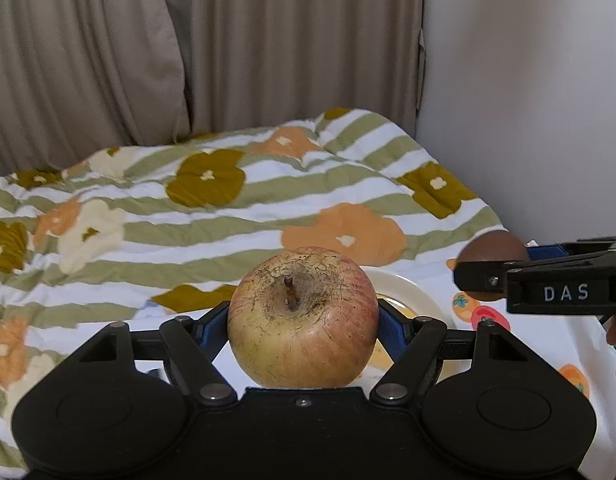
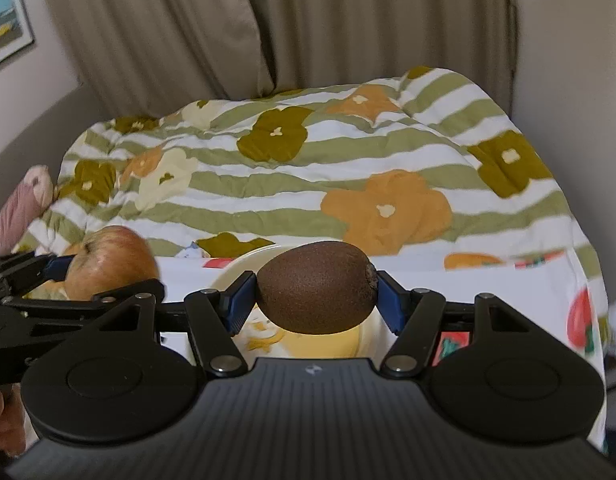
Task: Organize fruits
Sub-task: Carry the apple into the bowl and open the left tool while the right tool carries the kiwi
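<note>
Russet-flecked and streaked red over yellow, the round apple sits clamped in the left gripper, its blue pads pressing the widest part from either side, stem facing the camera. By its look it is firm and fairly heavy, with a smooth waxy skin that could slide if the grip loosens; holding it across the middle, as now, seems the safest place. The fuzzy brown oval kiwi is pinched lengthwise in the right gripper, one blue pad at each end. I judge it light but softer than the apple, so it likely bruises under hard pressure, though its rough skin should resist slipping. Both grippers are partly closed around their fruit, neither fully shut. Both fruits hang above the cream-coloured round plate, which rests on the white fruit-printed cloth; the apple is held just left of the kiwi. Behind lies the green-striped floral quilt.

Count: one apple, one kiwi, one plate, two grippers. No other real fruit shows in either view.
</note>
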### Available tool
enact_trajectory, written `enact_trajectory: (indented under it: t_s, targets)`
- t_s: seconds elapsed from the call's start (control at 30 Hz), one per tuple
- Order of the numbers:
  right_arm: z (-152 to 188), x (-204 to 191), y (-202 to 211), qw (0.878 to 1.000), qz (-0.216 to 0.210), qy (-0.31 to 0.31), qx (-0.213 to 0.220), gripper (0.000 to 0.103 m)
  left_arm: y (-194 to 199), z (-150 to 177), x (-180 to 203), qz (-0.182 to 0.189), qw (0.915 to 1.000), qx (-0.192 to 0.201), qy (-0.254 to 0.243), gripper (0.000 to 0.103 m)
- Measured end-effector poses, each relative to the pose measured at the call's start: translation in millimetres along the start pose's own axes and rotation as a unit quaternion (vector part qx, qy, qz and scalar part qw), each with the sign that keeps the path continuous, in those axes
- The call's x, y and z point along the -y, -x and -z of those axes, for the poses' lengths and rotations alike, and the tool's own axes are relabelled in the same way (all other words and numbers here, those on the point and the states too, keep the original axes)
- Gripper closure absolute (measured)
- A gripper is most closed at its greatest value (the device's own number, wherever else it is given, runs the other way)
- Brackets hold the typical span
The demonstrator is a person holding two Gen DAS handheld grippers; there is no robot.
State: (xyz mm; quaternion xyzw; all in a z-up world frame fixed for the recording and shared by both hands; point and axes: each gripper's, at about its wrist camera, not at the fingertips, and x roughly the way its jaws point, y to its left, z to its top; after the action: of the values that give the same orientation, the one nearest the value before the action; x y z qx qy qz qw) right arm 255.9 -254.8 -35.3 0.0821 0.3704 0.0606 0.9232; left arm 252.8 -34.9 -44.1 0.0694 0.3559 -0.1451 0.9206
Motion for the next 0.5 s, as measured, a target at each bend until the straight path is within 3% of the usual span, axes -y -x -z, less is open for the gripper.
enact_trajectory:
  t_s: [0.5]
  targets:
    - [4, 44, -79, 0.996, -0.046, 0.064, -0.045, 0.024, -125, -1, 26, -0.029, 0.9974, -0.064, -0.018, 0.025]
